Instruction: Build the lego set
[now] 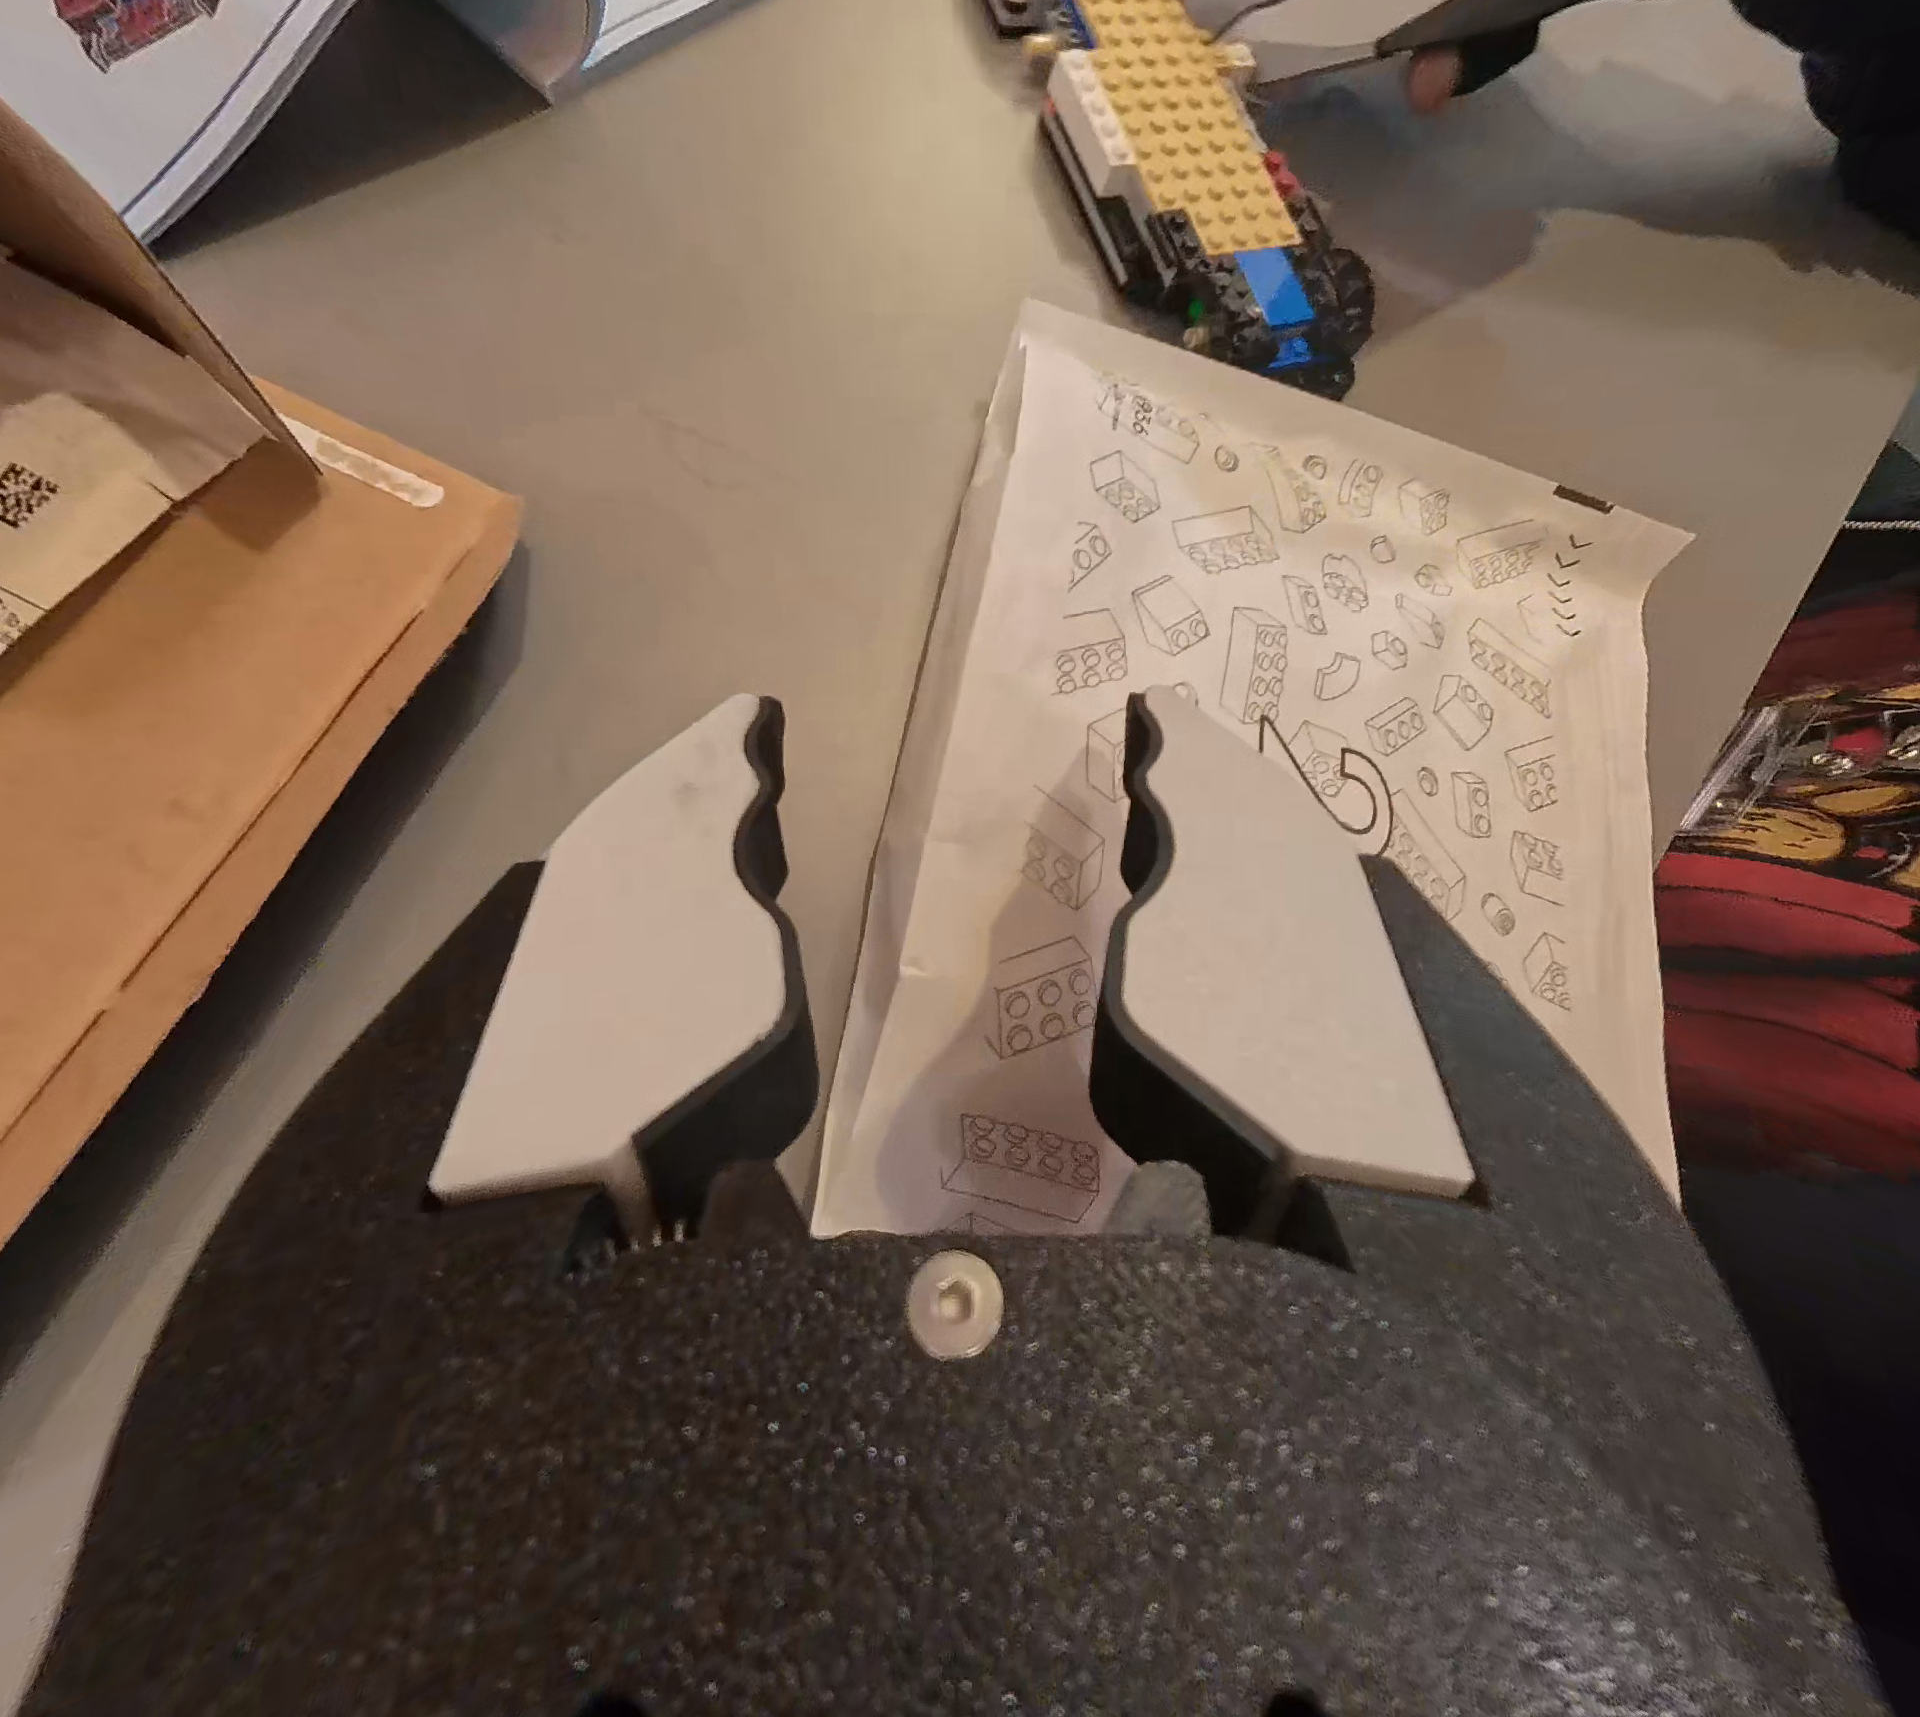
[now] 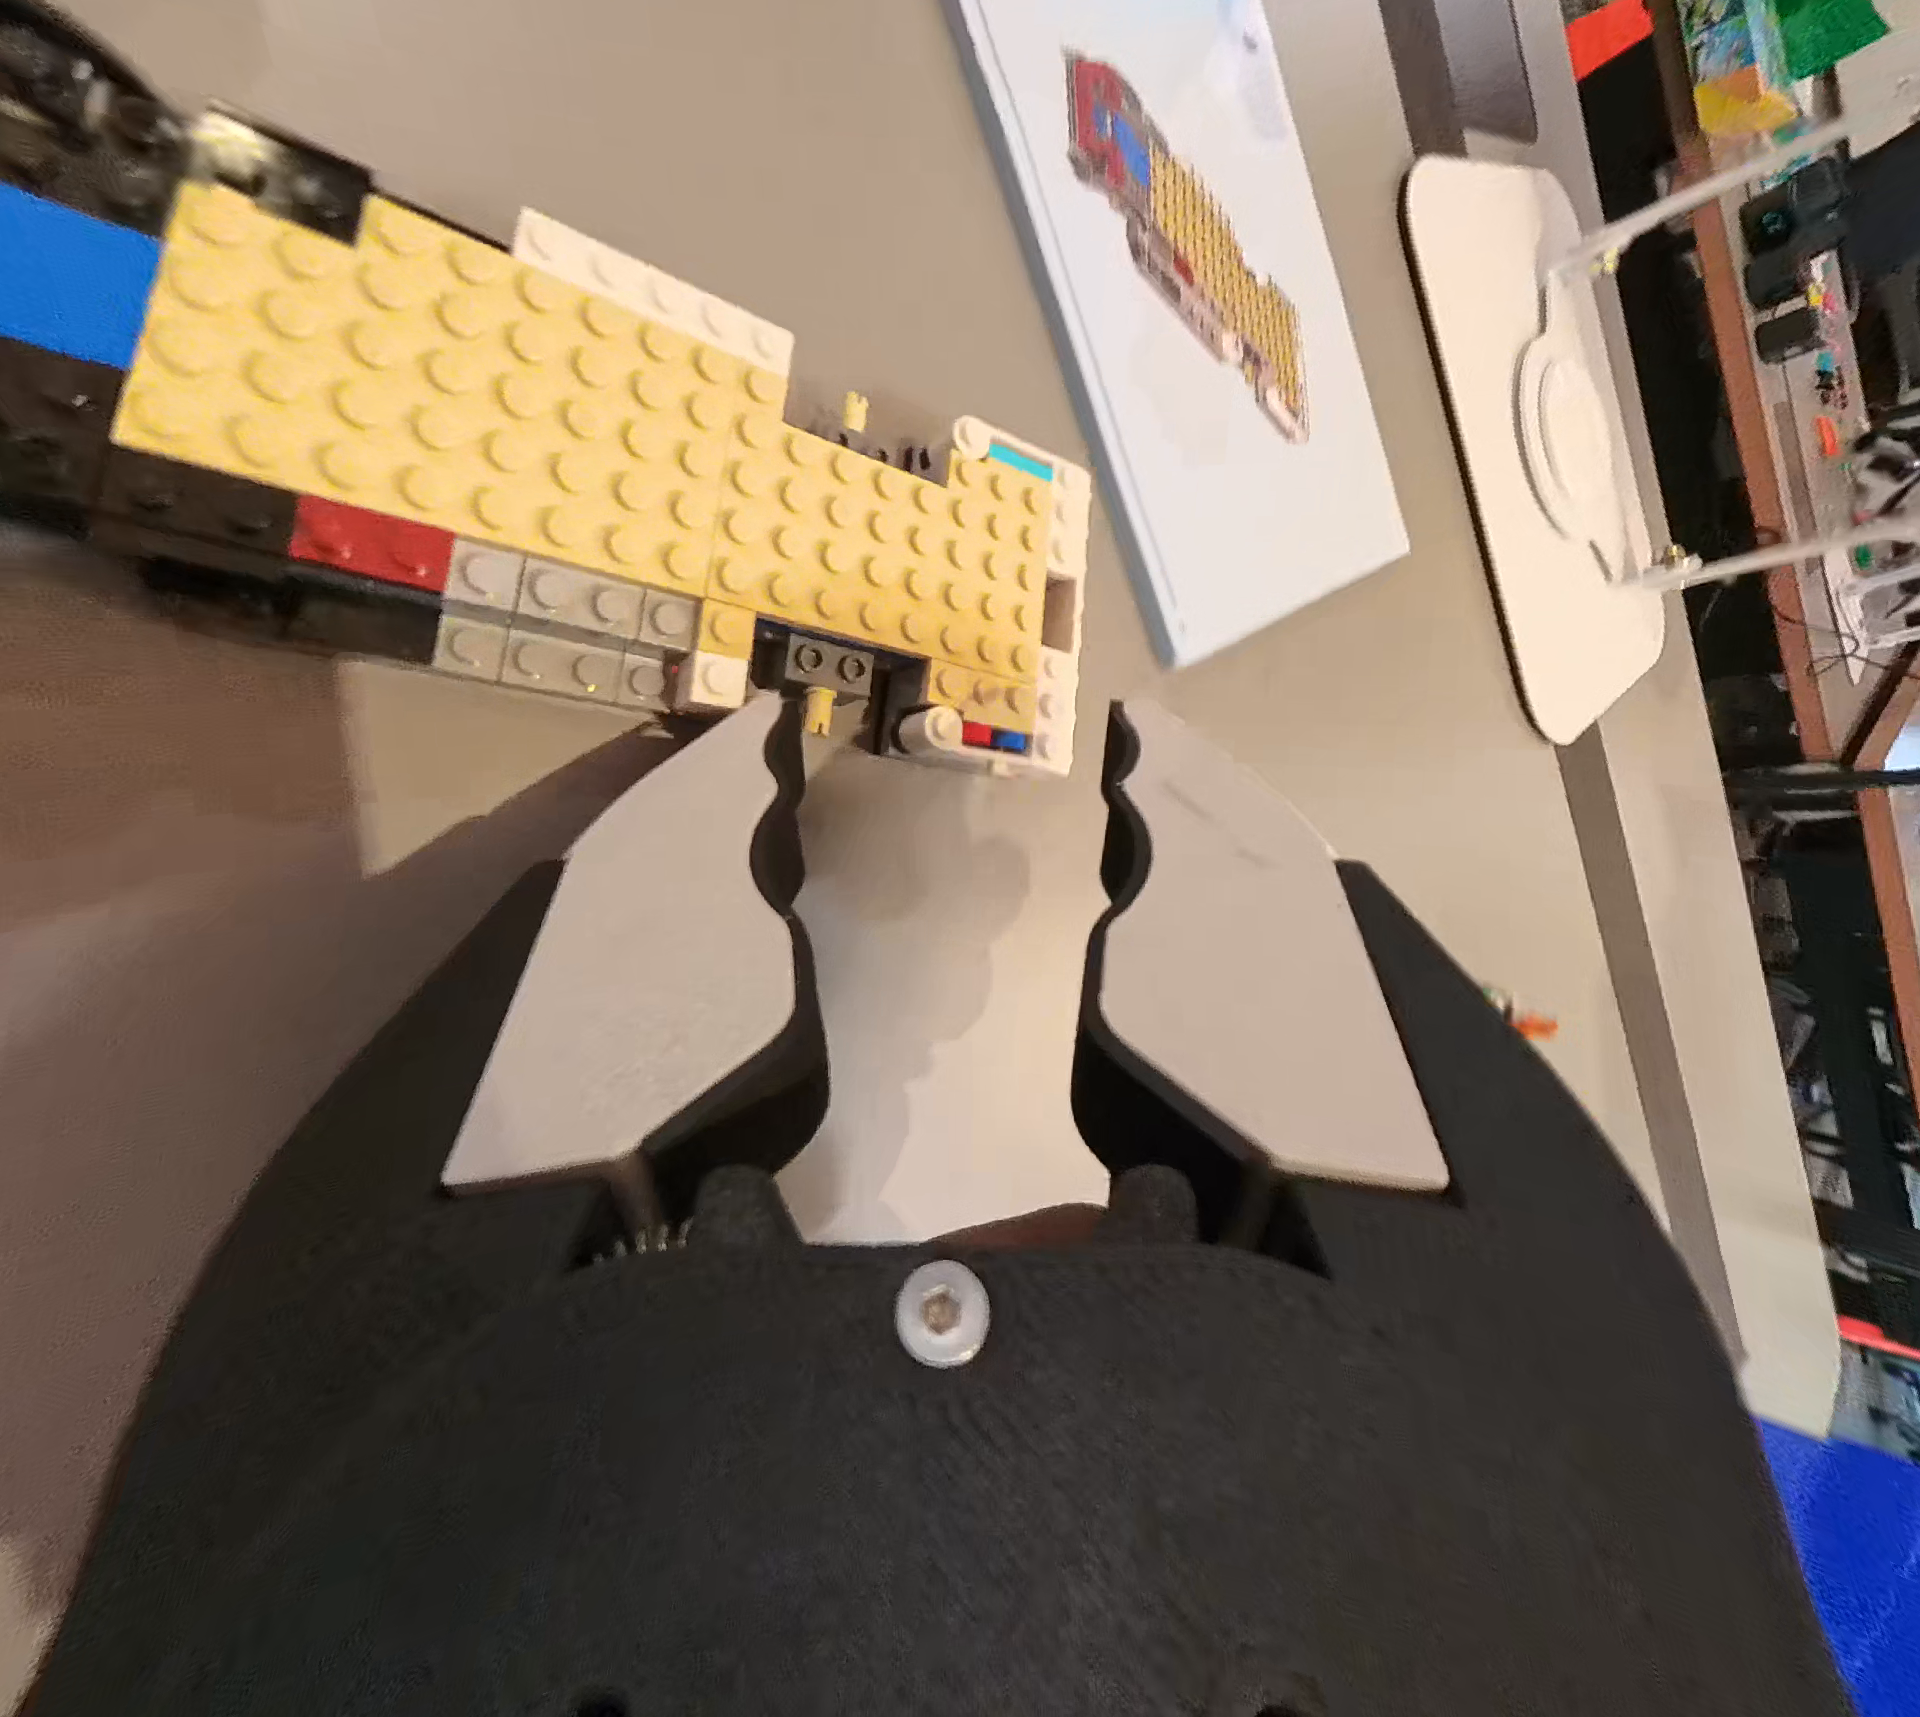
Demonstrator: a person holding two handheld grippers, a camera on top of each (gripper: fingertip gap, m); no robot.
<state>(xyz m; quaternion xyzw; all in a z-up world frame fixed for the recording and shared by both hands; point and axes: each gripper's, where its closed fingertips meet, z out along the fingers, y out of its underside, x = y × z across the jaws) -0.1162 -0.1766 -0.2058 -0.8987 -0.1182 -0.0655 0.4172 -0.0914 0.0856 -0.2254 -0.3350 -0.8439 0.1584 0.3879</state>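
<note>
Long tan-topped brick model (image 2: 582,441) lay mid-frame, right gripper (image 2: 945,711) spread and empty at its white end; left gripper (image 1: 951,711), also spread, hovered over white printed paper bag (image 1: 1299,628); squarer approach judged advisable.

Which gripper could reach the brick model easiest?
Probably the right gripper. Its open fingers sit right at the white end of the brick model. The left gripper is open too, but it hangs over the paper bag, with the model farther off.
</note>
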